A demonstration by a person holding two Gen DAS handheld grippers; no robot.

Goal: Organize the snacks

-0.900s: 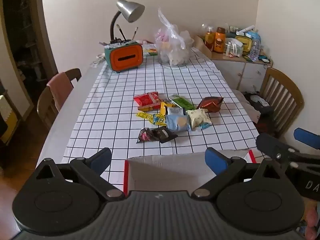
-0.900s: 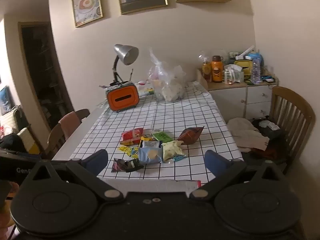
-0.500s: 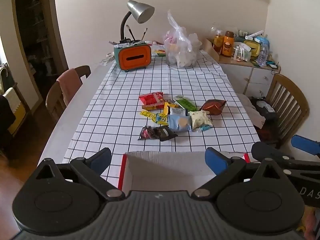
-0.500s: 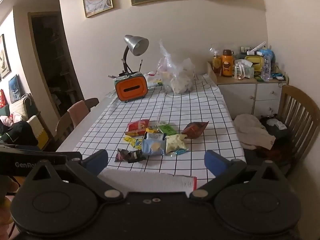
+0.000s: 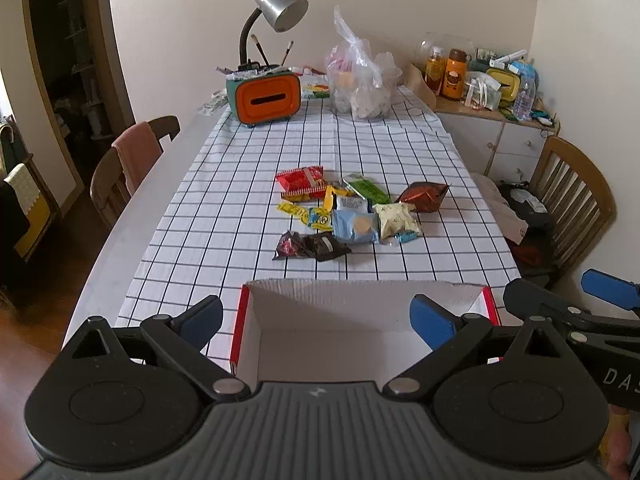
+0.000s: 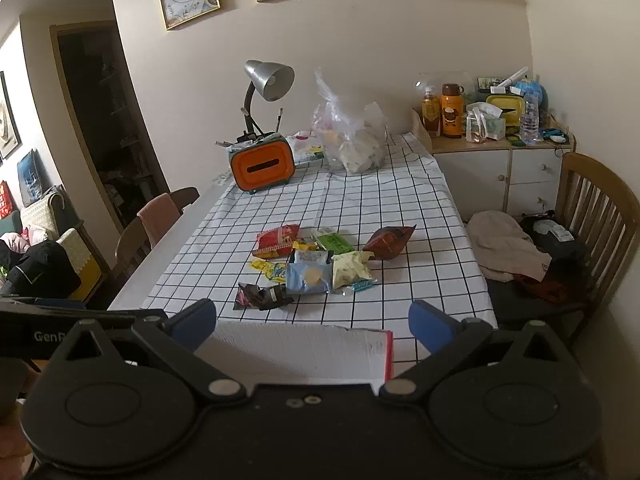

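Observation:
A pile of snack packets point(image 5: 348, 212) lies mid-table on the checked cloth point(image 5: 224, 208): a red packet point(image 5: 300, 179), a green one point(image 5: 366, 188), a brown bag point(image 5: 424, 196), a blue one point(image 5: 354, 226), a pale one point(image 5: 396, 220) and dark wrappers point(image 5: 312, 245). The pile also shows in the right wrist view point(image 6: 320, 264). An open white box with red sides point(image 5: 360, 332) stands at the near table edge. My left gripper point(image 5: 316, 316) is open and empty above the box. My right gripper point(image 6: 312, 320) is open and empty over the box's right part point(image 6: 304, 356), and shows in the left view point(image 5: 568, 300).
An orange tissue holder point(image 5: 266, 98), a desk lamp point(image 5: 276, 12) and a clear plastic bag point(image 5: 360, 88) stand at the far end. Wooden chairs flank the table point(image 5: 132, 160) point(image 5: 572, 200). A cluttered white cabinet point(image 5: 496, 120) stands at the right wall.
Both grippers have risen and drawn back a little, so the box interior now shows more in the left view. The snacks have not moved.

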